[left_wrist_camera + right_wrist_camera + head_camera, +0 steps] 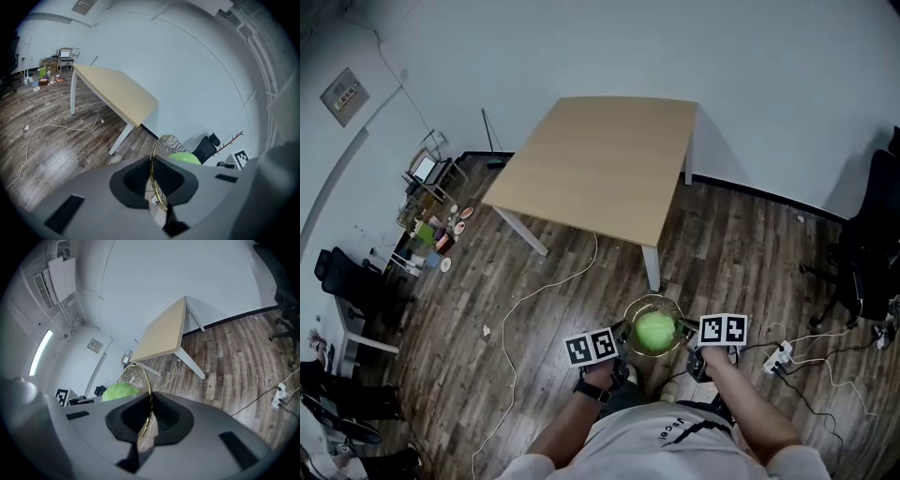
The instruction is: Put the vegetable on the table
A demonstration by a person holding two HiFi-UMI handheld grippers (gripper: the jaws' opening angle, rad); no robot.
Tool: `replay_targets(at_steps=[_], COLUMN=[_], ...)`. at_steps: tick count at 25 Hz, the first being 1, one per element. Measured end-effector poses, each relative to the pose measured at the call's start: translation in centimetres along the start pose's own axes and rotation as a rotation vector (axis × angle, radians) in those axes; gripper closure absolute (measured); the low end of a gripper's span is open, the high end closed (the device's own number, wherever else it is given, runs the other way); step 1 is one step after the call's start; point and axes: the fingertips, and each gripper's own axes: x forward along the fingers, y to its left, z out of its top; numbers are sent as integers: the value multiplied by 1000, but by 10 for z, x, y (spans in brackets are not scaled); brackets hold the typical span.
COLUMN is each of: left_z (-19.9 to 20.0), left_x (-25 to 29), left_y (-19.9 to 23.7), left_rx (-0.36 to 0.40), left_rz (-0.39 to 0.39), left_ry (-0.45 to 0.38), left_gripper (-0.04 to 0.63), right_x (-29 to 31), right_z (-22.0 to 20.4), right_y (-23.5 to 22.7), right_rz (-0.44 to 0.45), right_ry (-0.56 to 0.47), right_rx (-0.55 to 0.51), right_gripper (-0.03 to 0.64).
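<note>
Left tongs [624,345]: closed on the left side of the bowl's rim. In the left gripper view the gold rim runs straight down between the two dark pads [140,180] and is pinched there.
Right tongs [683,330]: closed on the opposite, right side of the same rim. The right gripper view shows the gold edge and a bit of the glass wall clamped between its pads [164,420].
Bowl [652,299]: clear glass with a gold rim, carried in the air between the two tongs, close in front of the person's body and above the floor.
Vegetable [655,332]: a round, pale green head lying inside the bowl and filling most of it. Each gripper view shows it just past the rim.
Surface [600,164]: a square top of light wood on white legs, ahead of the bowl and well apart from it. Its near corner and one leg point toward the bowl.
Floor [741,244]: dark wood planks.
Cable [517,323]: white, trailing across the floor from under the surface's near edge toward the lower left.
Power strip [780,356]: on the floor just right of the right tongs, with cords leading off.
Chair [870,246]: black office chair at the right edge, near the wall.
Clutter [431,225]: small items on the floor along the left wall, too small to tell apart.
</note>
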Motion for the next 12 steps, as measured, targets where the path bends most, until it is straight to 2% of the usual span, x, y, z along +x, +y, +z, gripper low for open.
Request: replay_targets(at_steps=[12], left_z=[55], left_x=[48], left_y=[16], left_rx=[4], left_rz=[-18], left_ry=[30], left_gripper=[566], right_x=[40], right_z=[54], right_y=[-9], right_rz=[-24], right_ry=[-11], right_rx=[32], right_gripper=[592])
